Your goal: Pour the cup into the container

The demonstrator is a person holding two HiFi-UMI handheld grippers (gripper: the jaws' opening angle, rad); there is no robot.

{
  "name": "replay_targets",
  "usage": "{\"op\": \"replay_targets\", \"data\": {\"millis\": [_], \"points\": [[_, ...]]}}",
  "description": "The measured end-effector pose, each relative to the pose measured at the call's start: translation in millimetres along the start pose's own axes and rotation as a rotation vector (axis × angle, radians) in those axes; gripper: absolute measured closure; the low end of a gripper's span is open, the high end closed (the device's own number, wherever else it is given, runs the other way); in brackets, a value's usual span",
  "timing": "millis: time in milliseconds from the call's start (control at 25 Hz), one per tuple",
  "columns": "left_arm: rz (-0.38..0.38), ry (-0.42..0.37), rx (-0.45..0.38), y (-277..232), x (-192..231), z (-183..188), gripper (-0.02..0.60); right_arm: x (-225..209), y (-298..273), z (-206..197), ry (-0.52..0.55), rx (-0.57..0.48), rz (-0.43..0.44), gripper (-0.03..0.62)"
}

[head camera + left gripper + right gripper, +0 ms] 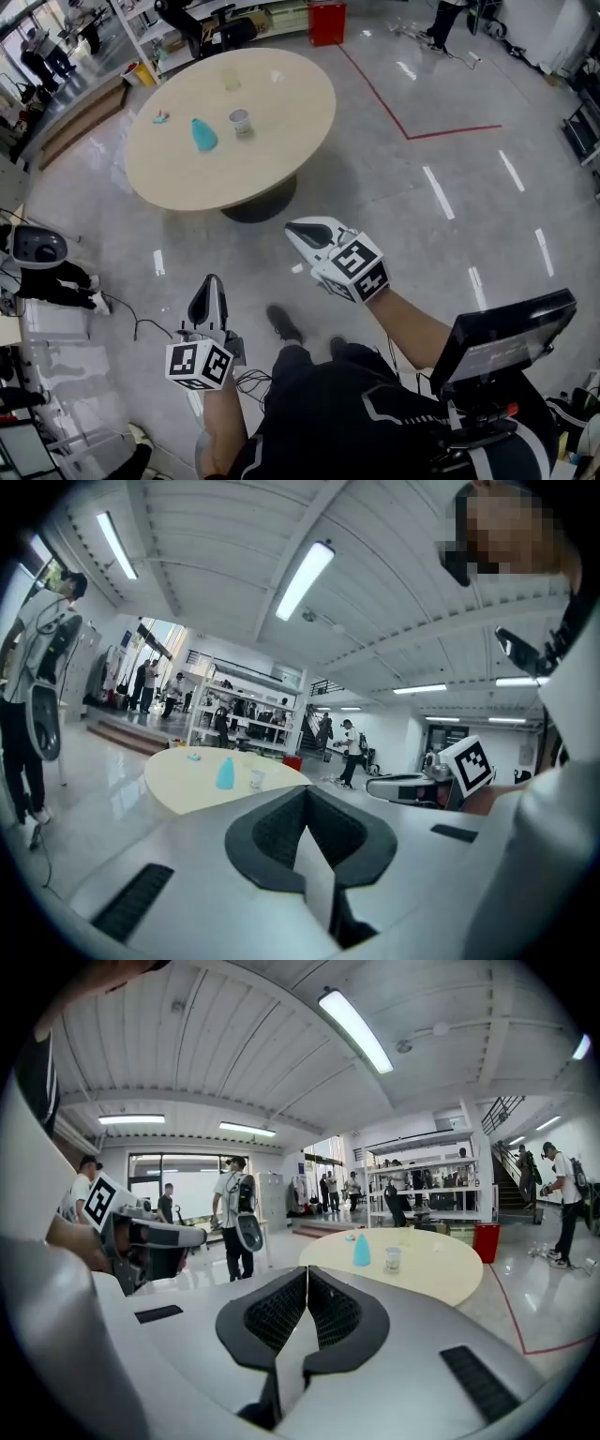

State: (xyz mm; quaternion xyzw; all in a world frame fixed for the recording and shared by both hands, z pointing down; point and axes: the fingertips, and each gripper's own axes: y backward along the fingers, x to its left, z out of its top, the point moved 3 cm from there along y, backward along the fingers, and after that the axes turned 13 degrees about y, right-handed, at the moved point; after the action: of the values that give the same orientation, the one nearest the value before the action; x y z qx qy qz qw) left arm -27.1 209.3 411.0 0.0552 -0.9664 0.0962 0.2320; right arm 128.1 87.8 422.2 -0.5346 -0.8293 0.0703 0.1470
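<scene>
Polished grey floor (394, 206) is being shown stretching across a large, bright workshop, crossed by a red tape line (394, 117). An oval, pale beige tabletop (281, 141) on a dark pedestal is being seen ahead, well apart from both grippers. On it, a small white cup (241, 122) is standing upright just beside a blue cone-shaped bottle (203, 135). A translucent container (232, 81) is standing farther back, and a small pink and blue item (160, 117) is lying near the left edge. A red bin (326, 22) and white shelving (427, 1171) are being shown beyond the tabletop, with several people (232, 1206) standing around the room. The left gripper (211, 284) and the right gripper (296, 229) are being held out in the air above the floor, both aimed toward the tabletop. The fingers of each are being held pressed together, with nothing between them. A dark screen (502, 337) is being seen at the lower right.
</scene>
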Motion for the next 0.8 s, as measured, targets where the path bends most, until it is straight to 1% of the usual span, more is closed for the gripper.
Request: {"op": "replay_targets", "data": {"millis": [40,160,320,440,560,680,800], "points": [[0.010,0.003,0.007,11,-11,-8,0.581,7,16,-3,0.005,0.006,0.006,0.586],[0.021,-0.025,0.041,45,-41,-29,0.581,29,56,-12,0.003,0.012,0.018,0.586],[0.005,-0.042,0.079,77,-66,-48,0.581,54,90,-18,-0.003,0.003,-0.008,0.586],[-0.028,-0.063,0.088,96,-82,-56,0.581,74,112,-15,0.001,-0.010,-0.030,0.586],[-0.064,-0.047,0.074,124,-95,-63,0.581,102,133,-14,0.018,0.001,-0.044,0.586],[-0.117,-0.018,0.077,167,-94,-71,0.581,142,146,-13,0.014,0.002,-0.068,0.586],[-0.159,-0.030,0.085,216,-85,-79,0.581,189,160,-5,0.003,-0.009,-0.102,0.586]]}}
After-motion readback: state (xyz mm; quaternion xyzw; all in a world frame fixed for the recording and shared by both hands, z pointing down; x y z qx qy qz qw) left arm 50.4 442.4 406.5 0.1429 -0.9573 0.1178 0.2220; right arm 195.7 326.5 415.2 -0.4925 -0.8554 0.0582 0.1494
